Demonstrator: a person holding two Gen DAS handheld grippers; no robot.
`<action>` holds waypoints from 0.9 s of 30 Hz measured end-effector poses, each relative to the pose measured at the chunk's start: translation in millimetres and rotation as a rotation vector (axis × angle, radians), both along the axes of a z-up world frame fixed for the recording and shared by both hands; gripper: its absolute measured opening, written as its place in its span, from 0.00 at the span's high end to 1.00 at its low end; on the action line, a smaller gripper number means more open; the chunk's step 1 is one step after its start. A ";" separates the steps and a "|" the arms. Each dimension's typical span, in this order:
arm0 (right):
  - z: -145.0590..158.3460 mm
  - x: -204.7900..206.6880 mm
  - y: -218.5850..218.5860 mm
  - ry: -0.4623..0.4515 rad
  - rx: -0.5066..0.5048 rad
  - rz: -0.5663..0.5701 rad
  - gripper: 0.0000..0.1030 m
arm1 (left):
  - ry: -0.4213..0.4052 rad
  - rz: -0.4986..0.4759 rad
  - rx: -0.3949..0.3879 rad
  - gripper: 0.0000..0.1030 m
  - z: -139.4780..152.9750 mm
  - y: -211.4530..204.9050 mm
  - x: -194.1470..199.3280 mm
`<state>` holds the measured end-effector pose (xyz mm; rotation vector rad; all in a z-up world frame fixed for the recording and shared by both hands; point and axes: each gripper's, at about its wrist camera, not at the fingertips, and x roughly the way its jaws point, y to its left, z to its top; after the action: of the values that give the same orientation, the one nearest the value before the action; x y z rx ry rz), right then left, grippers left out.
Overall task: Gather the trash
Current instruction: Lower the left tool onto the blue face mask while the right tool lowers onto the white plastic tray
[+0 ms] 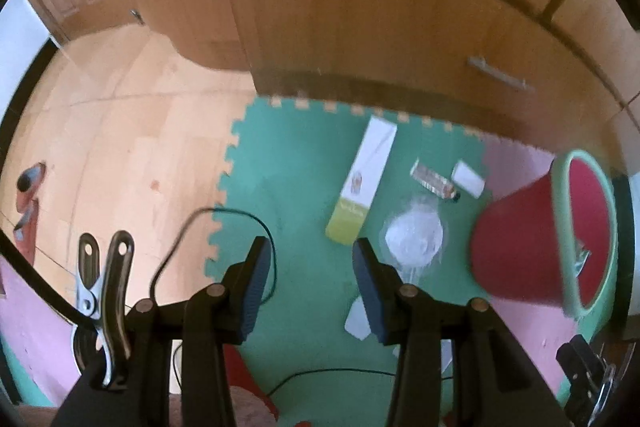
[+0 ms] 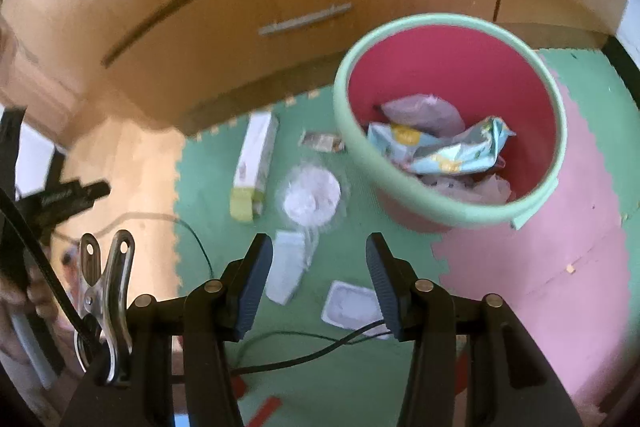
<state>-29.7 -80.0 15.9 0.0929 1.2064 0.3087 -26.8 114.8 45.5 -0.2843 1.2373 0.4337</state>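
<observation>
A red bin with a pale green rim stands on the foam mat and holds crumpled wrappers; it also shows at the right of the left wrist view. On the green mat lie a long white and green box, a clear plastic bag with white paper, a snack wrapper, a small white packet, a flat white packet and a white tray. My left gripper is open and empty above the mat. My right gripper is open and empty above the tray and packet.
Wooden cupboards with a metal handle stand behind the mat. Bare wood floor lies to the left. Pink mat tiles lie right of the bin. Black cables trail across the mat near the grippers.
</observation>
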 end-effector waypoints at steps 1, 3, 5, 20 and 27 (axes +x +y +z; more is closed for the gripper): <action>-4.7 -2.2 1.7 0.010 -0.009 0.008 0.52 | 0.011 -0.005 -0.008 0.57 -7.7 -1.1 0.6; -17.0 -5.7 3.5 0.036 -0.027 0.017 0.51 | 0.037 -0.014 -0.032 0.57 -25.5 -3.4 3.5; -27.3 -7.0 2.4 0.061 -0.034 0.012 0.52 | 0.054 -0.027 -0.053 0.57 -42.1 -7.1 7.3; -133.1 -13.4 -32.2 0.295 -0.057 -0.111 0.51 | 0.269 -0.155 -0.093 0.57 -155.3 -56.9 15.7; -159.1 -8.8 -46.1 0.332 -0.067 -0.178 0.52 | 0.327 -0.253 -0.076 0.57 -189.1 -85.6 15.5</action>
<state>-38.5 -126.1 -143.2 0.1977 1.5250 0.0975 -11.3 29.1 -143.7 -0.1203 1.5901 0.2189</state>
